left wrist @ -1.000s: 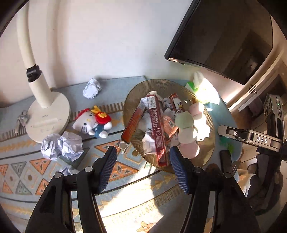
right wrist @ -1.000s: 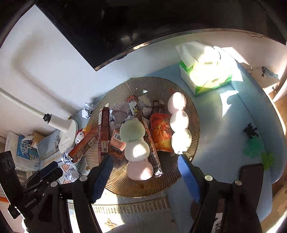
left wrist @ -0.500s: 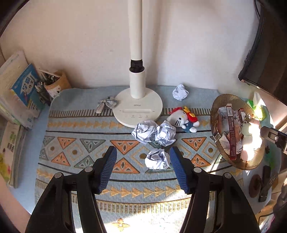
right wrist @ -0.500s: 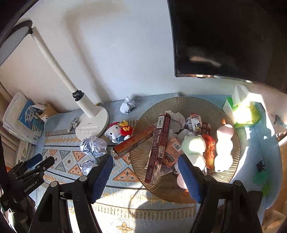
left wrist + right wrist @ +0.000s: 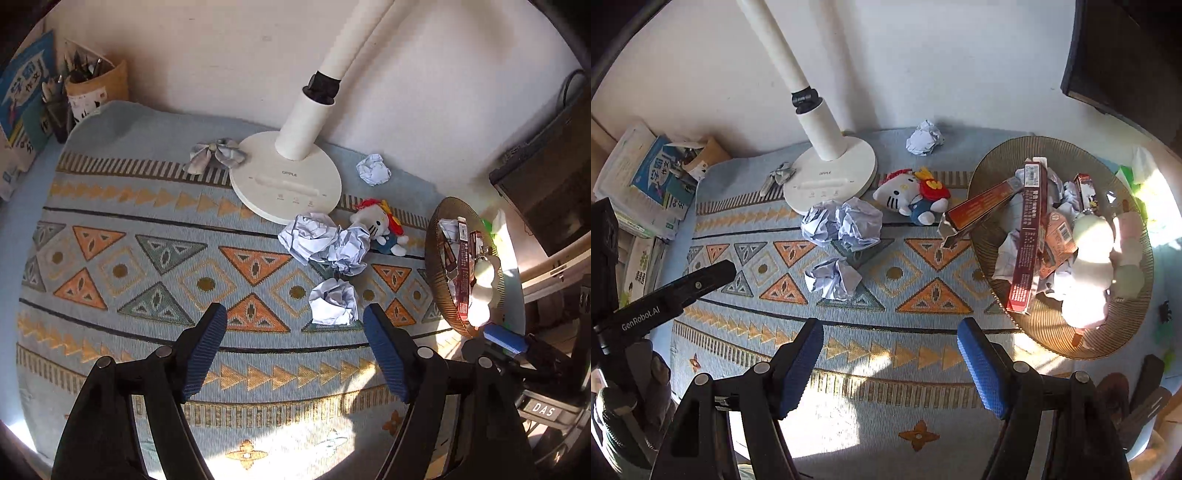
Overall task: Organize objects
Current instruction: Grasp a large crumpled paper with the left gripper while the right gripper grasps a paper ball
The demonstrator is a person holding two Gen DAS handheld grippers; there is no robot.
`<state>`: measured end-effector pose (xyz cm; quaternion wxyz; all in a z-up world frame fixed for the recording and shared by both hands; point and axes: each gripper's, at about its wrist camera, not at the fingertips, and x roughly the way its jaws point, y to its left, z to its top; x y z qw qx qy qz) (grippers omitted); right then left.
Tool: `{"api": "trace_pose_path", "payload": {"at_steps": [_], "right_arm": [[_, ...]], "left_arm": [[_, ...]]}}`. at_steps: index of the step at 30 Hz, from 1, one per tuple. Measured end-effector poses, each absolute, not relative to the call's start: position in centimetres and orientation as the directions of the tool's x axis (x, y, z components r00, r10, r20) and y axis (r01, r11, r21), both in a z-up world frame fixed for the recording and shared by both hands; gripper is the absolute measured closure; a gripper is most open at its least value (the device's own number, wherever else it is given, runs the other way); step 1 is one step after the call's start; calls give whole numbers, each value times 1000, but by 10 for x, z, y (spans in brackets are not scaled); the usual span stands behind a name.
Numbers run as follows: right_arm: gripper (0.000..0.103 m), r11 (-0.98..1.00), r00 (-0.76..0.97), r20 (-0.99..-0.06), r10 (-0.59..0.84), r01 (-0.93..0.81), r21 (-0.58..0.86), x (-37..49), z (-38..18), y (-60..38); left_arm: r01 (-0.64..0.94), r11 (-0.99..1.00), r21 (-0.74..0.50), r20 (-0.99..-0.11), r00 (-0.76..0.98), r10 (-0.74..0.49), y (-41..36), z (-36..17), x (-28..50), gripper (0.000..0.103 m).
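The left claw (image 5: 295,347) hangs above the near edge of the surface with its jaws spread wide and nothing between them; its blue ribbed pads (image 5: 205,350) face each other across the gap. The right claw (image 5: 890,363) is held the same way, jaws wide apart and empty, over the near edge further to the right. In the left wrist view one blue pad of the right claw shows at the right-hand side. In the right wrist view a black finger of the left claw reaches in from the left edge.
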<state>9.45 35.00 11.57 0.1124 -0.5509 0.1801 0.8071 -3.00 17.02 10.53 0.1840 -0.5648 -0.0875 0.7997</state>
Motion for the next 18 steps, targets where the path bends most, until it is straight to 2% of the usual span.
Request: {"api": "trace_pose_path", "payload": {"at_steps": [9,14,18], "right_arm": [[29,-948,-324,-929,-177,-196,249,47,62,314],[29,-897,-335,-906,-257,-266,353,23,42,331],[29,-881,-319,-907,-276,-293,371,12,30,337]], "left_arm": [[-225,-818,-530,-809,-156,567,175,72,-75,28],[-326,-831,-451,-847,-139,514,207,48,-104,28],[-363,-823,-437,-863,-89,498,223,25,-121,28]]}}
